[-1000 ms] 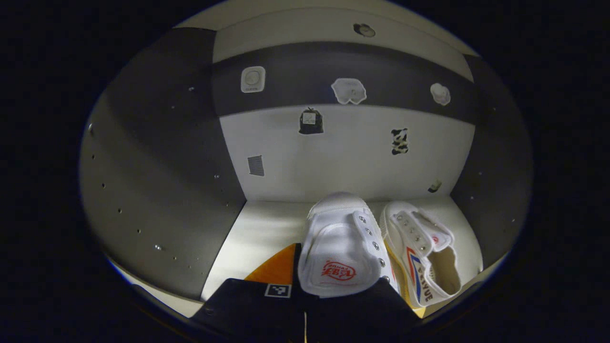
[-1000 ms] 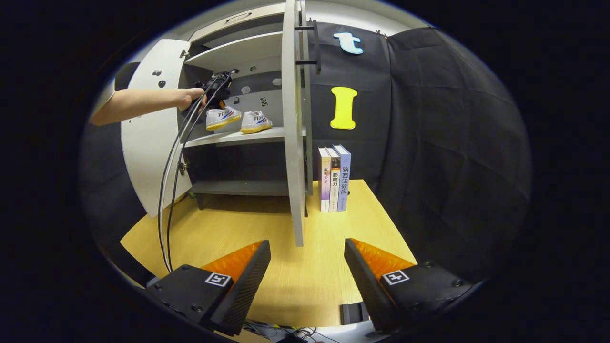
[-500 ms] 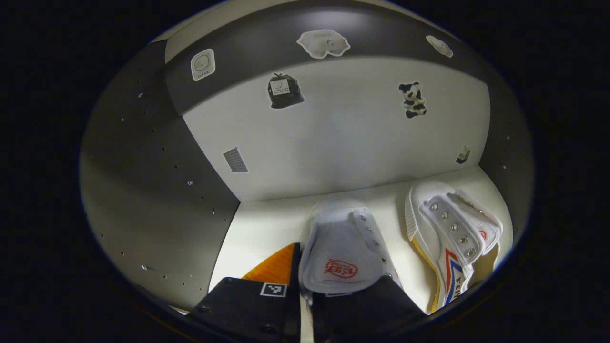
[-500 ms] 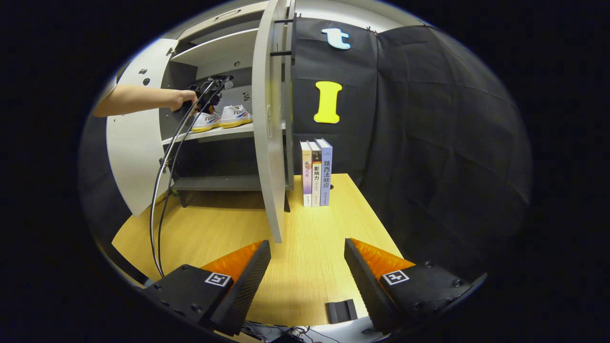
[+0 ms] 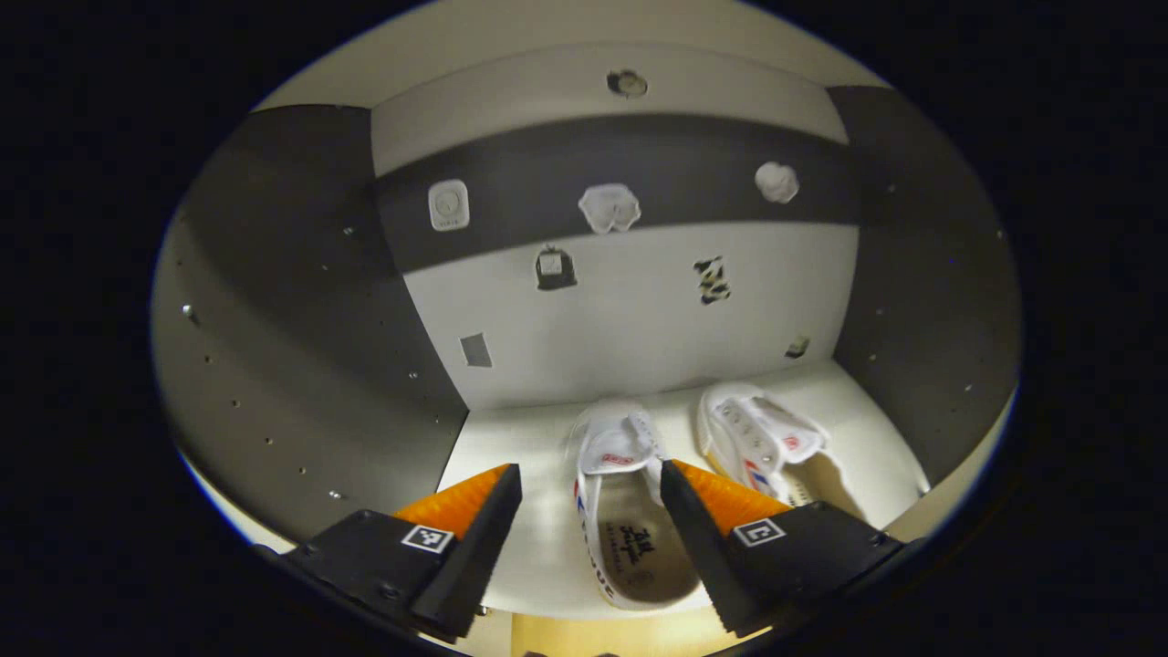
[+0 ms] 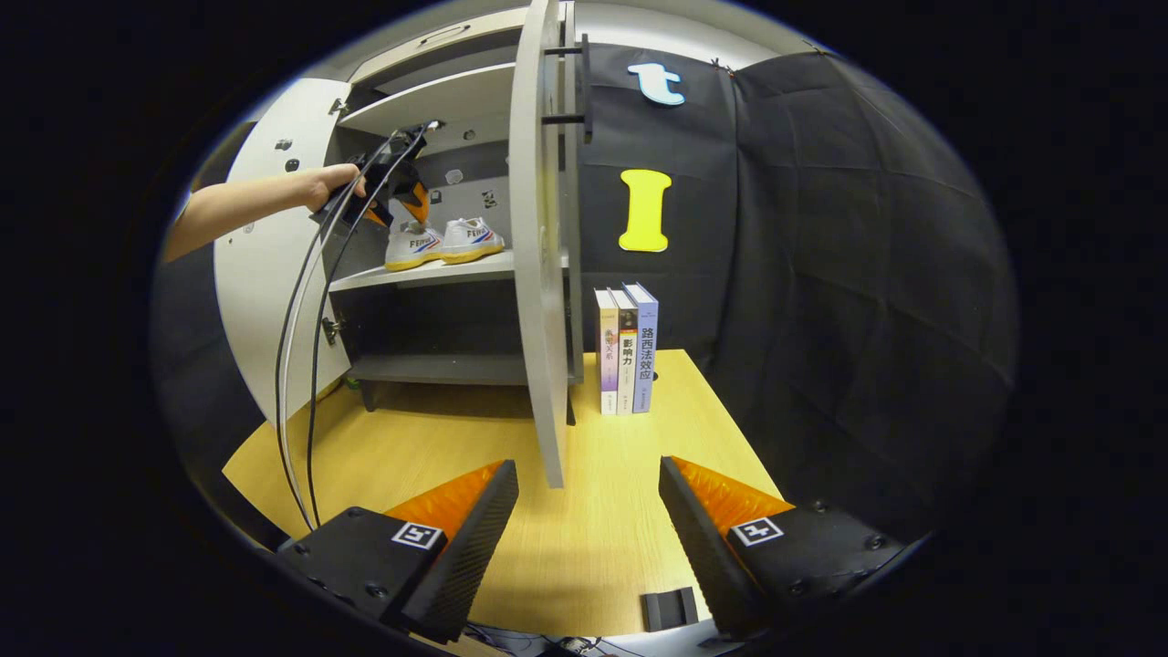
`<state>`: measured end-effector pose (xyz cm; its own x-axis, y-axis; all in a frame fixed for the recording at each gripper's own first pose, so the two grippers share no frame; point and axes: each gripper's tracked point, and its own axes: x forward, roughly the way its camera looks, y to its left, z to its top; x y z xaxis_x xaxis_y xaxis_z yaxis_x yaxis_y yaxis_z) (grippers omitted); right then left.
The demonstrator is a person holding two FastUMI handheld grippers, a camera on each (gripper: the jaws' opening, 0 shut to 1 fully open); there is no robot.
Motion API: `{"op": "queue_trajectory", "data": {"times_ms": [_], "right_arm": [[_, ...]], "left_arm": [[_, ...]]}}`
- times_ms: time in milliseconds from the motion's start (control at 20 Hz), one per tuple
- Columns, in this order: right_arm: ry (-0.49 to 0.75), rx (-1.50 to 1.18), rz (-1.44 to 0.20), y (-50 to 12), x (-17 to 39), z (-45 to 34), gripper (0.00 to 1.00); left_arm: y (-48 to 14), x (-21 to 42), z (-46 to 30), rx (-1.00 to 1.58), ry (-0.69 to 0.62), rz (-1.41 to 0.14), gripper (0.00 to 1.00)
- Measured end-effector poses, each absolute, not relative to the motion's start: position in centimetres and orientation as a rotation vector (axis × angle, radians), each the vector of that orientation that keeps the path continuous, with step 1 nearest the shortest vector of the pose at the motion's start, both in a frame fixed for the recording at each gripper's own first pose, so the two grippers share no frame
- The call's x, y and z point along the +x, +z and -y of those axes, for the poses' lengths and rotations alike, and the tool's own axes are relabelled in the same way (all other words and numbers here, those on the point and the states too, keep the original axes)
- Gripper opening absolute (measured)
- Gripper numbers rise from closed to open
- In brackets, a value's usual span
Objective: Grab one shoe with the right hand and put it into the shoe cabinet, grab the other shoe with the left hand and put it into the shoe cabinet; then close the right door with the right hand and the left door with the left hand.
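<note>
Two white canvas shoes stand side by side on the cabinet's middle shelf (image 5: pixel 511 438). In the left gripper view the left shoe (image 5: pixel 620 511) lies between and beyond my fingers, untouched, with the right shoe (image 5: pixel 762 438) beside it. My left gripper (image 5: pixel 589 484) is open, just above the shelf's front edge. In the right gripper view both shoes (image 6: pixel 443 242) sit on the shelf with the left gripper (image 6: pixel 392 187) and a hand (image 6: pixel 333 182) above them. My right gripper (image 6: pixel 589 479) hangs open and empty over the wooden table (image 6: pixel 438 474), in front of the open right door (image 6: pixel 538 246).
The left door (image 6: pixel 265 274) stands wide open. Three upright books (image 6: pixel 625 351) stand on the table right of the cabinet. Cables (image 6: pixel 306 365) trail from the left gripper down to the table. A small black block (image 6: pixel 669 610) lies at the table's near edge. Stickers dot the cabinet's back wall (image 5: pixel 639 319).
My left gripper has let go of the left shoe, opened and pulled back and up from the shelf. The shoe stays on the shelf. The right gripper has only shifted slightly.
</note>
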<state>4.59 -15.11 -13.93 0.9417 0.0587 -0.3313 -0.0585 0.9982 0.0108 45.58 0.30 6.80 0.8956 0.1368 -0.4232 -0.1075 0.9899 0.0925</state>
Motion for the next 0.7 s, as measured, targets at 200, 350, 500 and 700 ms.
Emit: {"op": "queue_trajectory", "data": {"times_ms": [200,350,500,700], "right_arm": [[0.089,-0.025,-0.321,-13.2,4.1,13.7,0.99],[0.093,-0.003,-0.297,-11.3,3.9,13.1,0.99],[0.049,0.027,-0.236,-7.7,4.3,14.2,0.99],[-0.058,0.049,-0.148,-2.1,5.4,18.3,0.98]], "left_arm": [[10.1,38.7,2.1,-0.017,0.051,-0.285,0.97],[10.3,33.3,2.1,-0.05,0.056,-0.216,0.97],[9.8,28.5,1.5,-0.051,0.089,-0.128,0.97],[7.0,22.2,1.5,-0.045,0.113,-0.079,0.98]]}}
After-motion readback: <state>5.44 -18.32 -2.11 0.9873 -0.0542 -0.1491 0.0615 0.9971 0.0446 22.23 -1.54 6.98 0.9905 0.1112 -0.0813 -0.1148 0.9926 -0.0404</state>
